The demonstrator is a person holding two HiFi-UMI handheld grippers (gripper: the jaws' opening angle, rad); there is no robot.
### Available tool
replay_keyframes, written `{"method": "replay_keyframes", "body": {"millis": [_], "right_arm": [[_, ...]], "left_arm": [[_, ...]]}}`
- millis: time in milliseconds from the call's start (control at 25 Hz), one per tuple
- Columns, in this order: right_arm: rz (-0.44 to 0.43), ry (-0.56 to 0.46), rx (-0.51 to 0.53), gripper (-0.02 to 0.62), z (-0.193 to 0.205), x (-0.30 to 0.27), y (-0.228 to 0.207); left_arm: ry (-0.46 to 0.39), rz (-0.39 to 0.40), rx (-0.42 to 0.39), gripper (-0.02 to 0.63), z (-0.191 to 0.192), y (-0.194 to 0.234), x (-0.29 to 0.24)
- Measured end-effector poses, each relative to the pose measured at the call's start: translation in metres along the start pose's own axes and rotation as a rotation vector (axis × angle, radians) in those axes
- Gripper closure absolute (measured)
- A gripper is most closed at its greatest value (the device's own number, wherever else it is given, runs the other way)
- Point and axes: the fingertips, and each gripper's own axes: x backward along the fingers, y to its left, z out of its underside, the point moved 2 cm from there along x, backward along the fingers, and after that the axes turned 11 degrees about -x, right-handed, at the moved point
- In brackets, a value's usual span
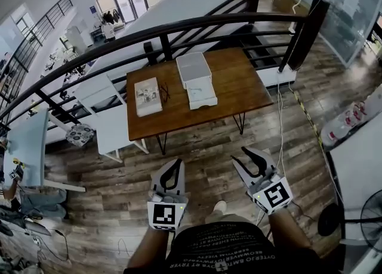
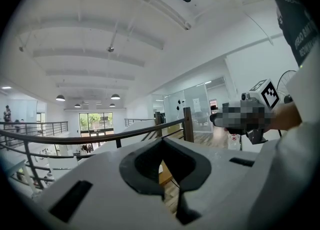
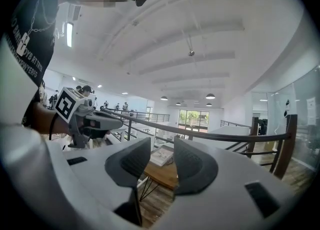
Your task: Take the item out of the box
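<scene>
A white box [image 1: 193, 67] stands on the wooden table [image 1: 239, 91], and a lower white part [image 1: 202, 95] lies against its near side. A flat printed packet [image 1: 148, 96] lies at the table's left, with a pair of glasses [image 1: 164, 92] beside it. Both grippers hang over the floor, well short of the table. My left gripper [image 1: 176, 164] [image 2: 161, 143] is shut, its tips touching, with nothing in it. My right gripper [image 1: 246, 156] [image 3: 162, 146] is open and empty. The table [image 3: 162, 173] and packet [image 3: 162, 155] show between its jaws. What the box holds is hidden.
A black railing [image 1: 179, 28] runs behind the table, with a post [image 1: 304, 34] at the right. A white chair [image 1: 116, 129] stands left of the table. A cable [image 1: 280, 123] trails over the wood floor. Bottles [image 1: 346, 123] and a fan [image 1: 367, 219] stand at the right.
</scene>
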Motion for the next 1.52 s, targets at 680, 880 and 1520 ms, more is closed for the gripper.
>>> {"method": "replay_keyframes", "body": {"millis": [680,880,1520], "right_arm": [[-0.065,-0.044,-0.04,0.47,-0.003,0.007,-0.082],[-0.068,-0.052,-0.039,0.469,-0.004,0.005,-0.086],[-0.033,-0.029,-0.03,0.469,0.001,-0.025,-0.088]], "left_arm": [[0.026,-0.095,-0.045,0.6,-0.028,-0.031,-0.059],[0.021,-0.106,-0.009,0.6,-0.028,-0.03,-0.061],[-0.007,-0.08,-0.011,0.6,-0.008,-0.006,-0.08]]}}
